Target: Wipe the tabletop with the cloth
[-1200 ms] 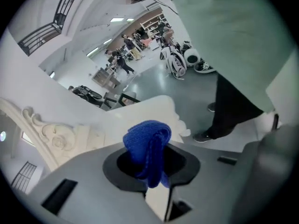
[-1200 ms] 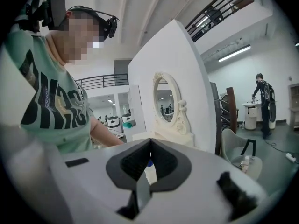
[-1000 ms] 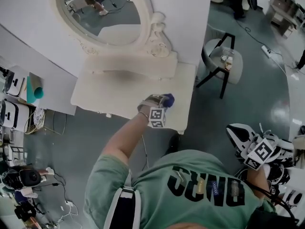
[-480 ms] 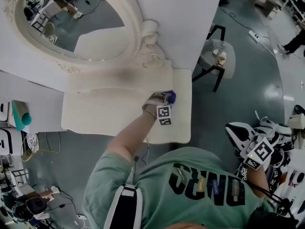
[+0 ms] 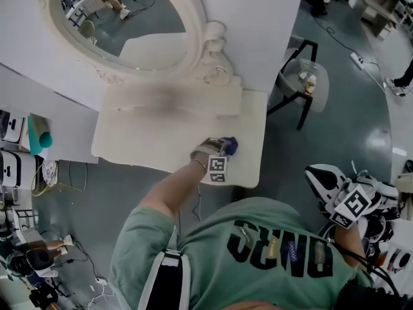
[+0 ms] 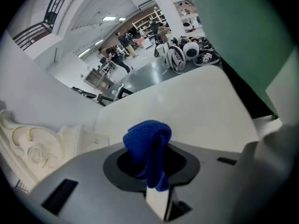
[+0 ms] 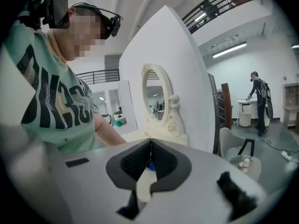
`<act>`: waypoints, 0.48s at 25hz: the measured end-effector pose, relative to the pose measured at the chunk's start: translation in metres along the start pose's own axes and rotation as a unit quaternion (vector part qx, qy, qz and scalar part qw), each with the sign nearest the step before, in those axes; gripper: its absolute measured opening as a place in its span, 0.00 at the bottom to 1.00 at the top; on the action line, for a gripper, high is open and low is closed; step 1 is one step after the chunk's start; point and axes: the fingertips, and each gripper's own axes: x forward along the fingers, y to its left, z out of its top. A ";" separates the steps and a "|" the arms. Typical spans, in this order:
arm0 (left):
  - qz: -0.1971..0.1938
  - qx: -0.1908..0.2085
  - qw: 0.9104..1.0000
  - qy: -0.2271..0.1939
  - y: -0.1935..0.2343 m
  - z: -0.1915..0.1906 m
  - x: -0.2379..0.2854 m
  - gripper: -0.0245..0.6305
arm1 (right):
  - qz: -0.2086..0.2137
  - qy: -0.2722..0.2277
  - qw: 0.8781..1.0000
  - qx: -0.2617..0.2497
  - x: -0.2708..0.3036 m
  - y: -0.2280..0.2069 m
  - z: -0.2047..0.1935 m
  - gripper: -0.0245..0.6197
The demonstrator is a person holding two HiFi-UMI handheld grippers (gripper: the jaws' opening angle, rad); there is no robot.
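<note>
A cream dressing table [image 5: 148,141] with an oval mirror stands against a white wall. My left gripper [image 5: 222,148] is shut on a blue cloth [image 5: 229,146] and presses it on the tabletop near the right front corner. In the left gripper view the blue cloth [image 6: 148,150] bunches out from between the closed jaws, with the white tabletop [image 6: 187,111] beyond it. My right gripper [image 5: 345,205] hangs off to the right of the person's body, away from the table. In the right gripper view its jaws [image 7: 149,160] meet with nothing between them.
A small round side table [image 5: 303,82] with a bottle on it stands right of the dressing table. Equipment and cables [image 5: 29,257] crowd the floor at the left, and white gear [image 5: 381,225] lies at the right. A person [image 7: 259,101] stands far off.
The left gripper with the cloth has slid a little toward the table's front edge. The head view has shifted. The right gripper has stayed beside the body.
</note>
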 end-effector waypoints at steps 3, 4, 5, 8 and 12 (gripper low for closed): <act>-0.013 -0.014 1.000 0.016 -0.059 0.013 -0.034 0.17 | 0.020 -0.013 1.000 -0.007 -0.037 0.012 -0.008 0.06; -0.016 -0.019 0.999 0.023 -0.080 0.020 -0.044 0.17 | 0.025 -0.018 0.999 -0.010 -0.053 0.016 -0.012 0.06; -0.021 -0.024 0.999 0.029 -0.100 0.029 -0.053 0.17 | 0.029 -0.021 0.999 -0.013 -0.069 0.019 -0.016 0.06; -0.052 -0.049 0.996 0.049 -0.163 0.052 -0.077 0.17 | 0.037 -0.030 0.999 -0.022 -0.119 0.028 -0.029 0.06; -0.101 -0.068 0.989 0.088 -0.238 0.062 -0.094 0.18 | 0.037 -0.047 0.998 -0.032 -0.175 0.038 -0.041 0.06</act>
